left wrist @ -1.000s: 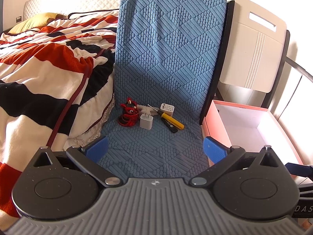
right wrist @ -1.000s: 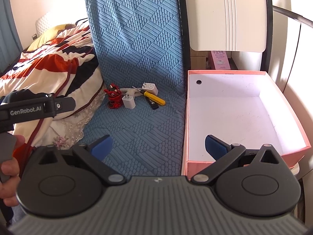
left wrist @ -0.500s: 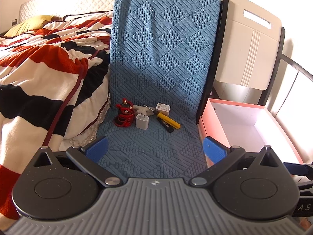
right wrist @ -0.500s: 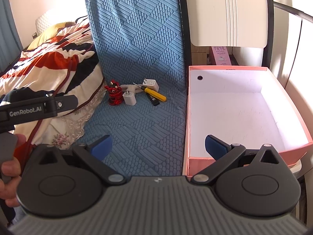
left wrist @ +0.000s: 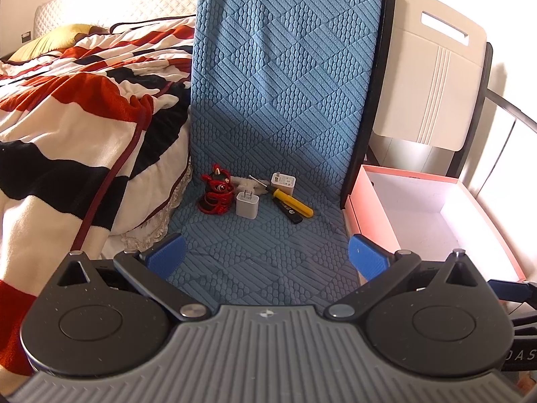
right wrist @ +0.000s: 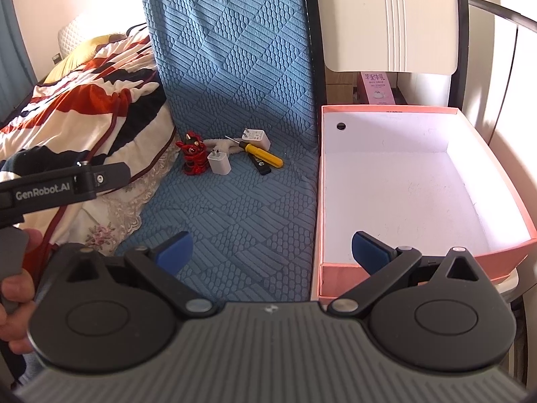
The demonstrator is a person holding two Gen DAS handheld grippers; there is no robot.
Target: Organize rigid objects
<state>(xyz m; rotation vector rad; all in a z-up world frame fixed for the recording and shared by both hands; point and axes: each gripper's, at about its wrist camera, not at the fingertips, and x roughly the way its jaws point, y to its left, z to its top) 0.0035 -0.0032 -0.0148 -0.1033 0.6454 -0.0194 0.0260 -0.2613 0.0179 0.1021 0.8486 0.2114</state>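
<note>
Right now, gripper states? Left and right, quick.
Left gripper: open, blue-padded fingers wide apart, holding nothing.
Right gripper: open, holding nothing, hovering by the pink cardboard box.

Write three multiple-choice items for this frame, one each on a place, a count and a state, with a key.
1. Where does the pink box stand relative to the blue chair seat?
A. On the bed
B. Beside the seat, on its right in the right wrist view
C. On the seat

2. How many white chargers lie on the seat?
A. One
B. Two
C. Four

3. What is the state of the left hand-held gripper?
A. Open, holding nothing
B. Shut on the screwdriver
C. Shut on the figurine

Key: 1 B, the box adjoins the seat's edge. 2 B, a near charger and a far charger. 3 A, its blue fingers stand apart with only seat between.
</note>
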